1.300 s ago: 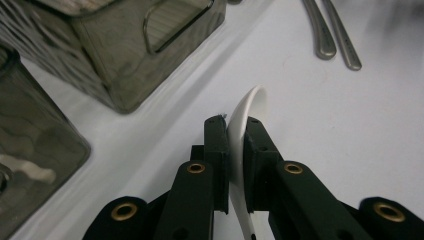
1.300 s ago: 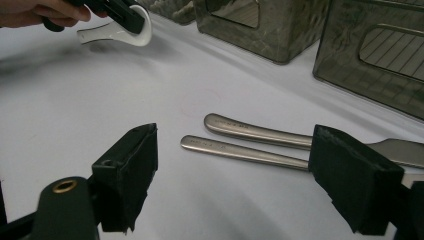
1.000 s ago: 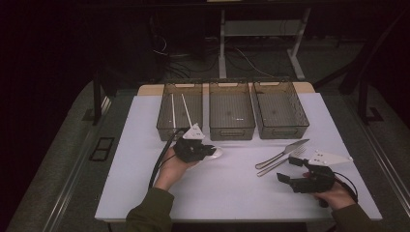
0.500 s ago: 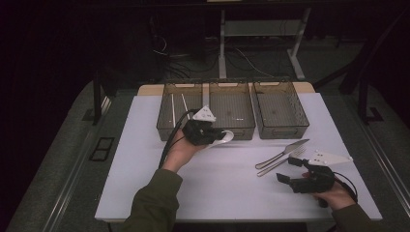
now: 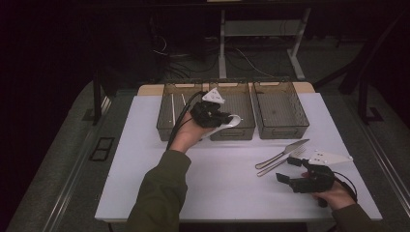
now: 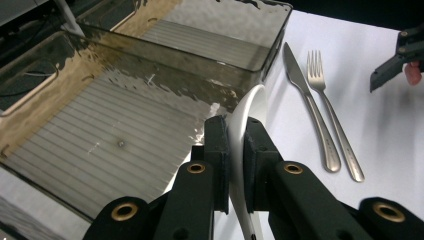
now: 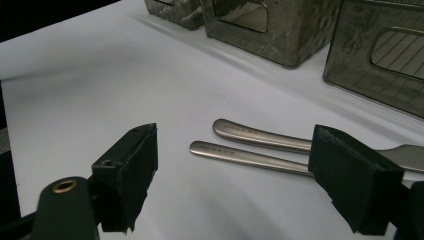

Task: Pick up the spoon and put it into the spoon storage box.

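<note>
L claw (image 5: 227, 121) is clenched on a white spoon (image 6: 245, 125), carried over the middle bin (image 5: 232, 129); drop-off is judged the step in hand, w/ release needed next. R claw (image 5: 290, 169) is held released by knife (image 5: 283, 153) & fork (image 5: 280, 163) on the bench (image 5: 145, 159).

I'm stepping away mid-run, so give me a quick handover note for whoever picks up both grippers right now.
Left gripper: shut on the white spoon, held over the middle bin's front edge.
Right gripper: open, holding nothing, beside the handles of the knife and fork on the table.
Done: chopsticks lie in the left bin.
Left: drop the spoon, then probably bin the knife and fork; the right bin looks empty.
</note>
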Available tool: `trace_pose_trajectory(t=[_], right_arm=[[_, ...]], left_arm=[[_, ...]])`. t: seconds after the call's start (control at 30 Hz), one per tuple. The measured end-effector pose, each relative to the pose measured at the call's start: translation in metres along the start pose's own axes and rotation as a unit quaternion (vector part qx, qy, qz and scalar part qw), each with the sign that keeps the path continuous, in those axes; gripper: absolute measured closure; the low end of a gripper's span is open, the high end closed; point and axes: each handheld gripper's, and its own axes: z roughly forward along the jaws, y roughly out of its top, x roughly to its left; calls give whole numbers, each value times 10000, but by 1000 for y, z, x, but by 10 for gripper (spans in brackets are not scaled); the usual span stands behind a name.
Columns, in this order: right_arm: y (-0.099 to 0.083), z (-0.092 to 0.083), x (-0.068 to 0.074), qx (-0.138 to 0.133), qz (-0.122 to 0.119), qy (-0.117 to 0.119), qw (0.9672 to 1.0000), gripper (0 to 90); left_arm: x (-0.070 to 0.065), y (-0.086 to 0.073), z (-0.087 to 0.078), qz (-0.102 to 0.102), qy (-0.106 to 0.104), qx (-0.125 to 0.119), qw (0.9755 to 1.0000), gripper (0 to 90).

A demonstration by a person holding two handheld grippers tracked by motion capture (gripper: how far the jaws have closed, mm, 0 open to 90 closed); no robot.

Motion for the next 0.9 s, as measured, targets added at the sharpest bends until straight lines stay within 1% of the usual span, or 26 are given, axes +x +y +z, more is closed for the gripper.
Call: trace_pose_trajectory(t=[0.03,0.1,0.17,0.23,0.37,0.5,0.57,0.6,0.7,0.83,0.9], right_arm=[[0,0,0,-5,-6,6,10000,200],[0,0,0,-20,-6,20,10000,199],[1,0,1,-28,1,44,10000,200],[1,1,1,-25,-19,55,10000,199],[2,2,2,-28,-22,104,9999,200],[2,3,2,-40,-30,122,9999,200],[3,3,2,-48,-17,129,9999,200],[3,3,3,-49,-20,131,9999,199],[3,3,3,-70,-12,161,9998,200],[3,3,3,-82,1,174,9998,199],[4,2,3,-112,32,177,9998,200]], left_arm=[[2,3,0,55,7,43,10000,828],[4,7,4,35,-15,-4,10000,828],[6,12,9,59,-21,21,10000,828],[8,16,13,156,-22,97,9998,828],[11,22,25,142,-3,119,9998,828],[13,26,36,77,72,160,9998,828],[15,29,40,136,117,284,9994,828],[16,30,41,154,128,292,9994,828],[18,30,47,98,176,310,9993,828],[24,29,55,143,280,527,9981,828],[26,29,59,154,312,567,9978,828]])
